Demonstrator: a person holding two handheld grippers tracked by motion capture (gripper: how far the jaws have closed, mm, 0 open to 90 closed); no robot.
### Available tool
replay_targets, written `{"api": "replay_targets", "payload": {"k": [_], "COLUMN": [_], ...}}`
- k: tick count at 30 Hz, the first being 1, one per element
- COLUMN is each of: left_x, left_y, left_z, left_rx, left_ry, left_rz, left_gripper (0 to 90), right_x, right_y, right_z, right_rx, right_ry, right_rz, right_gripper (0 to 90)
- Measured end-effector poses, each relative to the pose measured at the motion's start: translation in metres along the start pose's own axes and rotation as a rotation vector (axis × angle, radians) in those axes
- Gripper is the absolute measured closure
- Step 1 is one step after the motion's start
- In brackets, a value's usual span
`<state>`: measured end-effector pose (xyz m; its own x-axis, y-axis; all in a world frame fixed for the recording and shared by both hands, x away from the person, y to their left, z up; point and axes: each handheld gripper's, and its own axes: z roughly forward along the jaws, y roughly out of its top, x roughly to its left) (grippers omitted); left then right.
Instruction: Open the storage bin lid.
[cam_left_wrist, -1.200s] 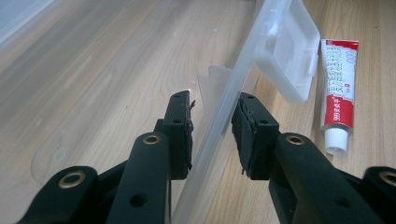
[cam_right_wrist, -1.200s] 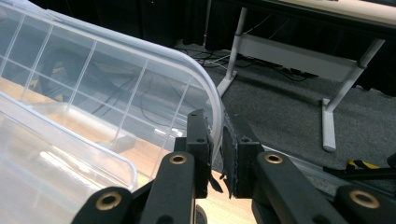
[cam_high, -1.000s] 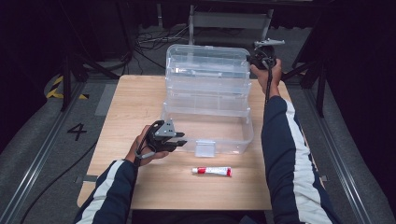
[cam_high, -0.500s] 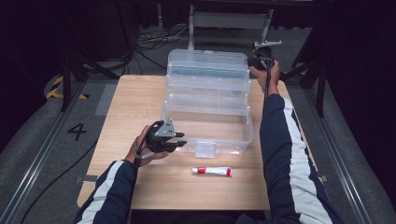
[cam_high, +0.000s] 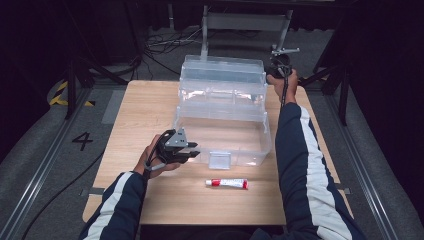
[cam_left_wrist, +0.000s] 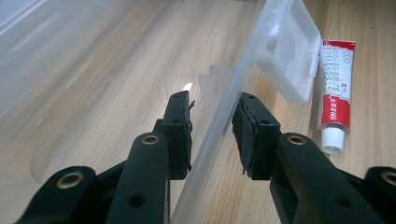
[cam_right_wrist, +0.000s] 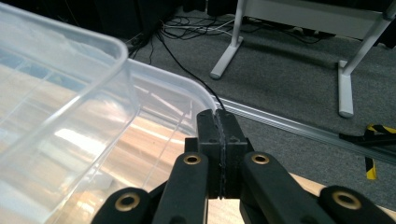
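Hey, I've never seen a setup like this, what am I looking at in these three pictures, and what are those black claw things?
A person at a wooden table holds a hand-operated two-jaw gripper in each hand. One picture looks down from above; the other two come from cameras riding on the grippers. A clear plastic box stands open, its lid tipped back, with a red-and-white tube lying in front. The left gripper straddles the box's front wall, one jaw inside and one outside, small gaps showing. The right gripper is shut, beside the lid's far corner.
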<state>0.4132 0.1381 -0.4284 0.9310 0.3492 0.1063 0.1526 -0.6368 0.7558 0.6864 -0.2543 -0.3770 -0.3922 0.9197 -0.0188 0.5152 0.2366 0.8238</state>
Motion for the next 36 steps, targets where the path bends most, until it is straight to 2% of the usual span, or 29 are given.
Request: {"api": "replay_targets", "payload": {"k": [1, 3, 10, 21, 27, 36], "left_x": [0.0, 0.0, 0.0, 0.0, 0.0, -0.001], "left_y": [0.0, 0.0, 0.0, 0.0, 0.0, 0.0], "left_z": [0.0, 0.0, 0.0, 0.0, 0.0, 0.0], "left_rx": [0.0, 0.0, 0.001, -0.002, -0.003, -0.003], "left_ry": [0.001, 0.002, 0.002, 0.002, 0.004, 0.004], "left_rz": [-0.002, -0.006, -0.012, -0.01, -0.009, -0.007], "left_gripper": [67.6, 67.3, 67.2, 67.1, 67.0, 67.0], "right_x": [0.0, 0.0, -0.007, -0.001, 0.001, 0.006], "right_y": [0.0, -0.001, -0.007, -0.004, -0.002, -0.004], "right_z": [-0.001, -0.002, -0.003, -0.012, -0.022, -0.038], "right_rx": [0.003, 0.015, 0.027, 0.02, -0.005, -0.004], "right_ry": [0.001, -0.025, -0.026, -0.025, -0.026, -0.014], "right_rz": [0.001, -0.003, 0.024, -0.007, -0.022, -0.063], "right_gripper": [90.0, 90.0, 90.0, 89.4, 88.2, 85.9]}}
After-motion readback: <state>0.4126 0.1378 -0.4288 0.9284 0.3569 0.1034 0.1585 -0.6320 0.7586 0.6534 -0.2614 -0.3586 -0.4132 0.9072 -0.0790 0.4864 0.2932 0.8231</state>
